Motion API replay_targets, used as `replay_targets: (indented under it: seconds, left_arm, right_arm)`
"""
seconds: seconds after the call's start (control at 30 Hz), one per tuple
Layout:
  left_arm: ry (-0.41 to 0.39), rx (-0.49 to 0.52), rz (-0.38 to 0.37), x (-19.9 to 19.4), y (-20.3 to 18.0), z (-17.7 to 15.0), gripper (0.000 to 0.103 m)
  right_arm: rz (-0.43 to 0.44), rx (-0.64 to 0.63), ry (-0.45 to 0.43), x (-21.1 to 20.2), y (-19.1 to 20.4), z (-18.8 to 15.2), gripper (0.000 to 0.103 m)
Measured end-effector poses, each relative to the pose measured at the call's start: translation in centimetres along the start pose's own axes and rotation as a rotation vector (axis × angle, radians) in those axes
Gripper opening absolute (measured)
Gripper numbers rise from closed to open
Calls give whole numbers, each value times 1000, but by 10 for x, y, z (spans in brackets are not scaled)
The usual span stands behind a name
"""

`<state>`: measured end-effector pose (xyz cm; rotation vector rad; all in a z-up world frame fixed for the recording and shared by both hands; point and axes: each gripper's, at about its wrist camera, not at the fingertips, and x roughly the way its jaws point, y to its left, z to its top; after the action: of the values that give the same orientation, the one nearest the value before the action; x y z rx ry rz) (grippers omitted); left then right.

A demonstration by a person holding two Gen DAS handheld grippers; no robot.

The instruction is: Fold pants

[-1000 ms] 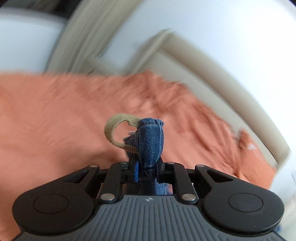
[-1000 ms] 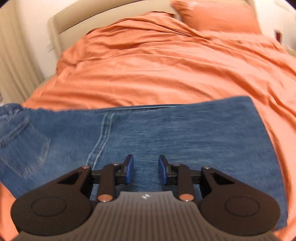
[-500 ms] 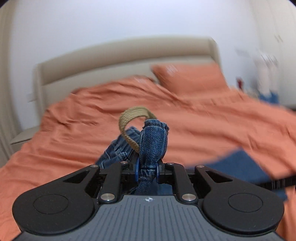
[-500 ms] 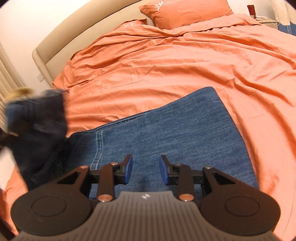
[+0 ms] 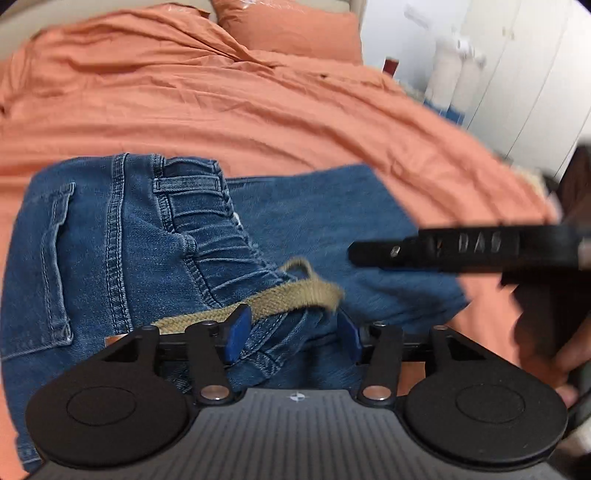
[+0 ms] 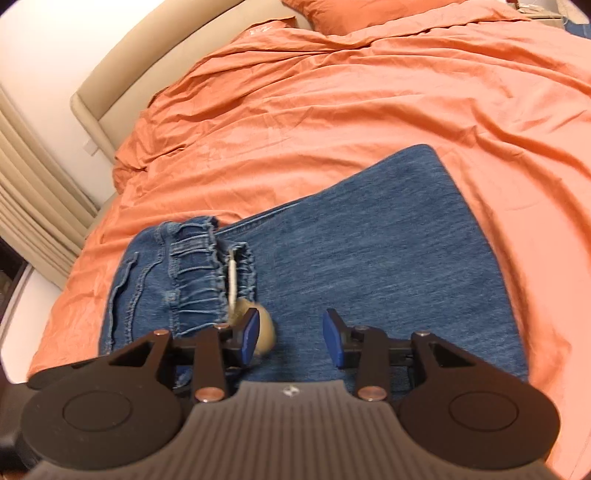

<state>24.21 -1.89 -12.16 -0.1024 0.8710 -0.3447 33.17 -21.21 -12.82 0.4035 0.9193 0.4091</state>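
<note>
On the bed: orange duvet (image 6: 369,110), blue jeans (image 5: 303,218) spread flat, waistband end folded over onto the legs.
Left gripper (image 5: 291,338): jaws just sprung apart; gathered waistband and tan drawstring (image 5: 295,295) lie loose between the pads, unpressed.
Right gripper (image 6: 290,341): jaws parted, just widened slightly, nothing gripped; hovers over the denim beside the waistband.
Pillow (image 5: 291,33): far end.

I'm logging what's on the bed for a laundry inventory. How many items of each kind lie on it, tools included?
Jeans: 1, with a tan drawstring
Orange duvet: 1
Orange pillows: 2 (one, another)
Tools: 2 (left tool, right tool), both open
Total: 6
</note>
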Motion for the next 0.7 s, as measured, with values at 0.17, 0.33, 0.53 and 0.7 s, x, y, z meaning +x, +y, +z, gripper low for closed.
replay_targets:
  seconds: [0.17, 0.33, 0.53, 0.7]
  left_arm:
    - [-102, -54, -70, -37, 30, 17, 59]
    - [-213, -80, 106, -53, 74, 33, 58]
    - [-244, -212, 235, -48, 137, 27, 56]
    - [-258, -293, 231, -45, 156, 34, 54]
  right_arm:
    - [88, -31, -54, 0, 12, 6, 36]
    - [212, 36, -63, 24, 25, 25, 36]
    - [255, 82, -72, 74, 36, 52, 36]
    - [265, 90, -1, 117, 42, 48, 25]
